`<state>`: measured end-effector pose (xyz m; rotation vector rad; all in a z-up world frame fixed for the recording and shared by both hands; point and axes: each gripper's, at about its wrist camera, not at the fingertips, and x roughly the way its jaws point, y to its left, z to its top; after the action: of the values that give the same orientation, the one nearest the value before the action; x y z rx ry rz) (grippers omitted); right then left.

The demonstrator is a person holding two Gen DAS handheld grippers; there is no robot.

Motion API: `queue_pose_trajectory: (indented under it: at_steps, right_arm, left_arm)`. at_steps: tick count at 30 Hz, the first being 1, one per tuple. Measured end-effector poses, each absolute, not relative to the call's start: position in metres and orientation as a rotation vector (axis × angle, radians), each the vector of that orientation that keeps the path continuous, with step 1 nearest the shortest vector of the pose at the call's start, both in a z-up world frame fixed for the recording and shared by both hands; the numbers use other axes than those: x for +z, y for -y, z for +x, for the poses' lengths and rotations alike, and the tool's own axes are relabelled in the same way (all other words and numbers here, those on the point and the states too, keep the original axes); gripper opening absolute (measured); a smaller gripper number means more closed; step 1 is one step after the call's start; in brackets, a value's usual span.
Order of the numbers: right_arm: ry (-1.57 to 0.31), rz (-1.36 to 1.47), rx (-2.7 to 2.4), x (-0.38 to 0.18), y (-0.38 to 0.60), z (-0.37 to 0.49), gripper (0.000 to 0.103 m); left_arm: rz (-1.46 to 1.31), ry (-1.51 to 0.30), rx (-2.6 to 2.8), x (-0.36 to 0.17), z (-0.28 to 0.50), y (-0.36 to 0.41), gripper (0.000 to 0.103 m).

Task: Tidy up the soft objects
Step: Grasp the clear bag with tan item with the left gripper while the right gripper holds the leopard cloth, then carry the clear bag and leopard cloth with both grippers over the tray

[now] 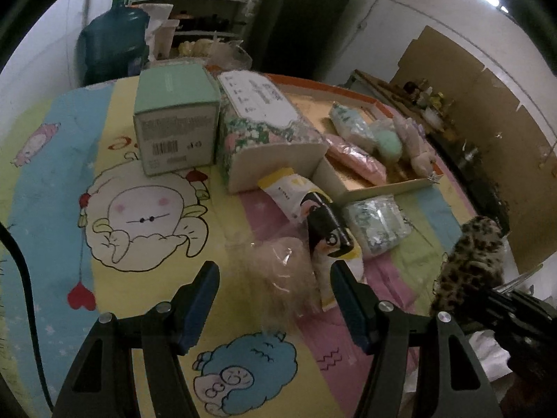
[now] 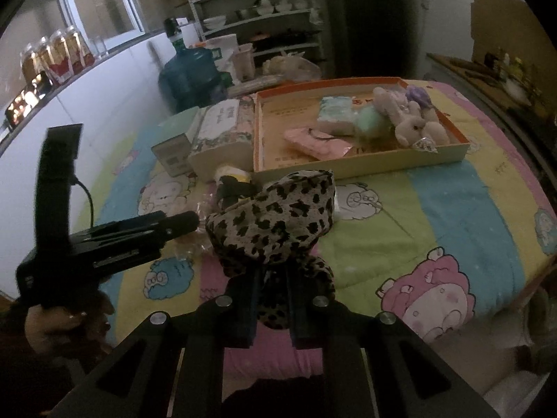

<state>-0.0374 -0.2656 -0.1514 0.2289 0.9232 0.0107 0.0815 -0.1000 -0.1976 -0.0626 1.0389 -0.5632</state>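
Observation:
My right gripper (image 2: 271,284) is shut on a leopard-print fabric piece (image 2: 278,216), lifted above the cartoon blanket (image 2: 435,216); the same leopard piece (image 1: 470,264) shows at the right of the left wrist view. My left gripper (image 1: 275,278) stands open over a fluffy beige ball in clear wrap (image 1: 278,264), which lies between the fingers without contact. Beside it lies a penguin-print packet (image 1: 323,230) and a clear bag of pale green items (image 1: 376,226). The orange-rimmed cardboard tray (image 2: 365,165) holds a plush bunny (image 2: 410,122), a mint pompom (image 2: 369,122), a pink packet (image 2: 313,142) and a pale blue packet (image 2: 334,111).
A mint green box (image 1: 174,118) and a floral box (image 1: 257,118) stand left of the tray. A blue water jug (image 2: 188,73) and shelves with dishes (image 2: 257,10) stand behind the bed. A person's hand (image 2: 62,320) holds the left gripper.

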Motion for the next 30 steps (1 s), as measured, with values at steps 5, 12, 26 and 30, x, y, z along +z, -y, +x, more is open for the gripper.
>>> queue_pose_trajectory:
  at_steps: [5, 12, 26, 30]
  right_arm:
    - [-0.934, 0.224, 0.021, -0.152, 0.264, -0.035, 0.015]
    - [-0.941, 0.215, 0.045, -0.153, 0.259, -0.03, 0.015]
    - [-0.876, 0.236, 0.061, -0.131, 0.258, -0.027, 0.014]
    - [-0.85, 0.239, 0.058, -0.122, 0.26, -0.028, 0.014]
  left_arm:
    - [-0.077, -1.069, -0.576, -0.212, 0.084, 0.103, 0.049]
    - [-0.108, -1.059, -0.582, -0.21, 0.079, 0.093, 0.046]
    - [-0.081, -0.913, -0.56, -0.136, 0.066, 0.073, 0.046]
    - [-0.065, -0.874, -0.581, -0.117, 0.062, 0.082, 0.046]
